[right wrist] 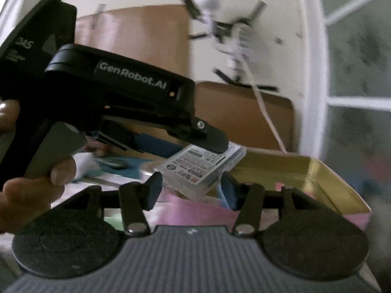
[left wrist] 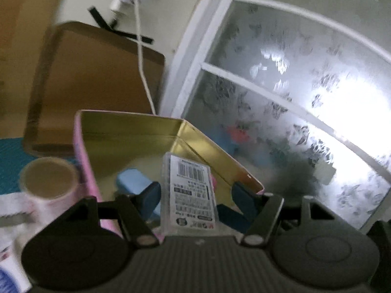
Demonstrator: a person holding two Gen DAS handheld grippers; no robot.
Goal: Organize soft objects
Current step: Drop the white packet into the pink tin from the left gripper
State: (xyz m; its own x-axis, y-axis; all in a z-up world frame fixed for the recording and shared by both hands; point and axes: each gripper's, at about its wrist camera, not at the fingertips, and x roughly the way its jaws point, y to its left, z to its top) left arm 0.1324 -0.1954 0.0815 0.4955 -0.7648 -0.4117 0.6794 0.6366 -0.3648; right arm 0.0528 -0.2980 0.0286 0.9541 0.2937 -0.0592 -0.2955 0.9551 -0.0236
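Note:
A clear plastic case (left wrist: 189,195) with a barcode label stands between the blue pads of my left gripper (left wrist: 195,193), which is shut on it. It hangs over an open tin (left wrist: 132,131), pink outside and gold inside. A light blue block (left wrist: 132,183) lies in the tin. In the right wrist view the left gripper (right wrist: 212,144) comes in from the left with the case (right wrist: 195,168) at its tip, above the tin (right wrist: 305,168). My right gripper (right wrist: 191,185) is just in front of the tin's pink wall, open, with nothing pressed between its pads.
A pink tape roll (left wrist: 48,183) stands left of the tin on a teal mat (left wrist: 9,161). A brown board (left wrist: 97,73) leans on the wall behind, with a white cable (left wrist: 141,61) hanging across it. A frosted window (left wrist: 293,97) fills the right. A person's hand (right wrist: 24,190) holds the left gripper's handle.

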